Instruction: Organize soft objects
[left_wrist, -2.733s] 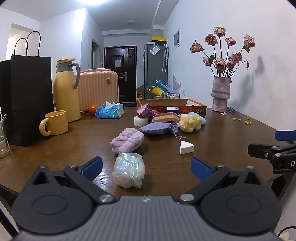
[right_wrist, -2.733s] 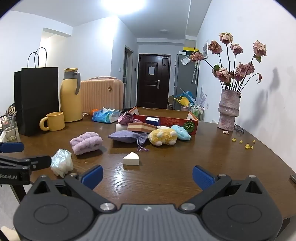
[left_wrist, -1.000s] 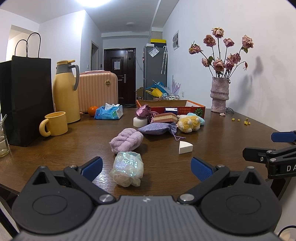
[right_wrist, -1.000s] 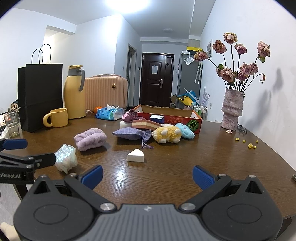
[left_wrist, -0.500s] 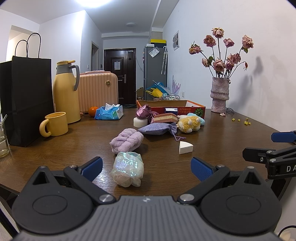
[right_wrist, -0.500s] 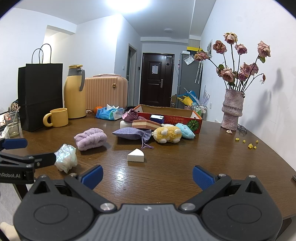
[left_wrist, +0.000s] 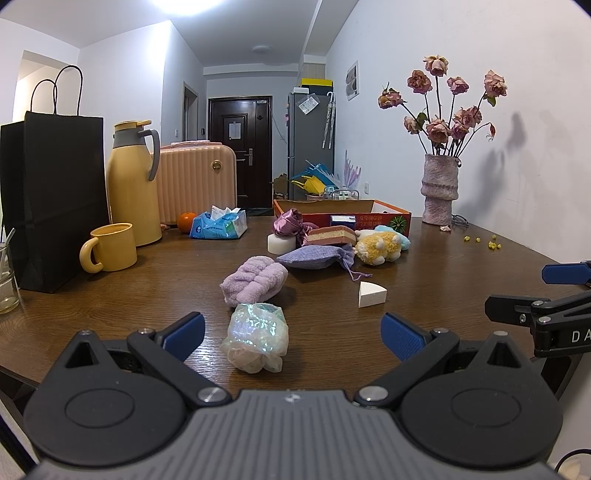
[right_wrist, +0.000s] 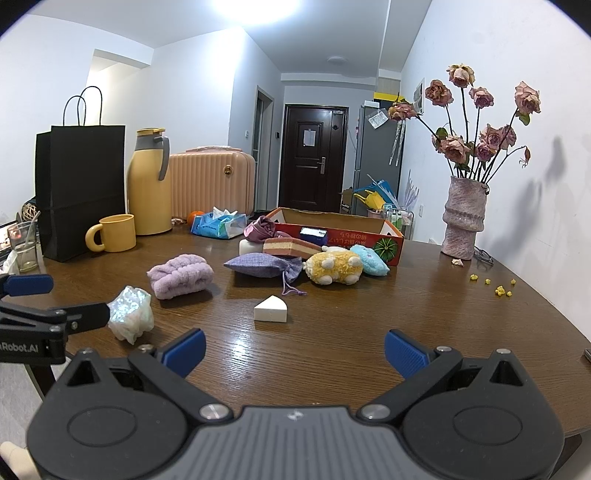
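Note:
Soft items lie scattered on the brown table. An iridescent mesh puff (left_wrist: 256, 336) sits just ahead of my open left gripper (left_wrist: 293, 334), nearer its left finger. Behind it are a lilac towel roll (left_wrist: 255, 279), a purple drawstring pouch (left_wrist: 317, 257), a white wedge sponge (left_wrist: 371, 294), a yellow plush (left_wrist: 378, 249) and a layered sponge (left_wrist: 332, 235). An orange cardboard box (left_wrist: 369, 215) stands at the back. My right gripper (right_wrist: 294, 350) is open and empty, with the wedge sponge (right_wrist: 270, 309) ahead of it and the puff (right_wrist: 132, 314) to its left.
On the left stand a black paper bag (left_wrist: 51, 192), a yellow thermos (left_wrist: 133, 192), a yellow mug (left_wrist: 110, 247), a glass (left_wrist: 7, 291) and a pink case (left_wrist: 195, 184). A tissue pack (left_wrist: 218, 225) and an orange (left_wrist: 185, 220) lie behind. A flower vase (left_wrist: 439, 195) stands back right.
Both grippers have stayed open and almost still. The views have only drifted slightly since the earliest frames; no object on the table has moved.

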